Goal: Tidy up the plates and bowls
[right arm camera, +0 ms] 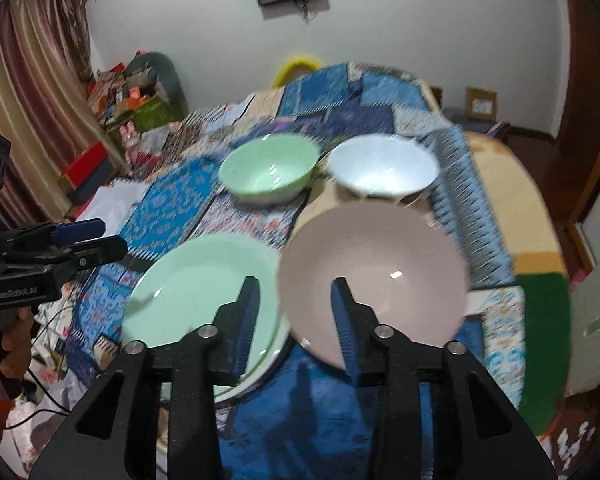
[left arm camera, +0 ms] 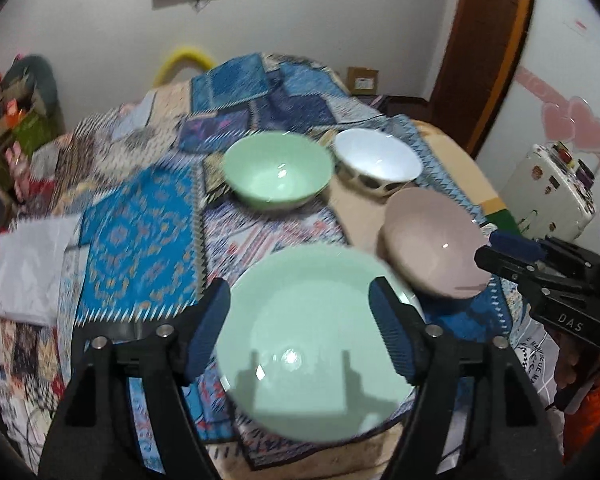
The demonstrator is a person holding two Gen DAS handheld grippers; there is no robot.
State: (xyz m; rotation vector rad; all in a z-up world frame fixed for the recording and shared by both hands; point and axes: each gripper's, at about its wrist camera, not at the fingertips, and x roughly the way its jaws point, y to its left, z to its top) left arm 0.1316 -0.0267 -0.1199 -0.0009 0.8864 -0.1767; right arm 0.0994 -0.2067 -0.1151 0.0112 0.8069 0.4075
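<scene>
Grippers left (left arm camera: 300, 320) and right (right arm camera: 294, 320) gape empty above green plate (left arm camera: 312, 344), pink bowl (right arm camera: 374, 280).

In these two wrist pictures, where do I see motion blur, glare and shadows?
Left wrist view: the mint plate and pink bowl are smeared by motion blur, the left gripper's own parts stay sharp, and its jaws throw shadows onto the plate. Right wrist view: similar blur on the cloth and bowls, small glare spots in the green bowl, and the room edges bend from the fisheye lens.
</scene>
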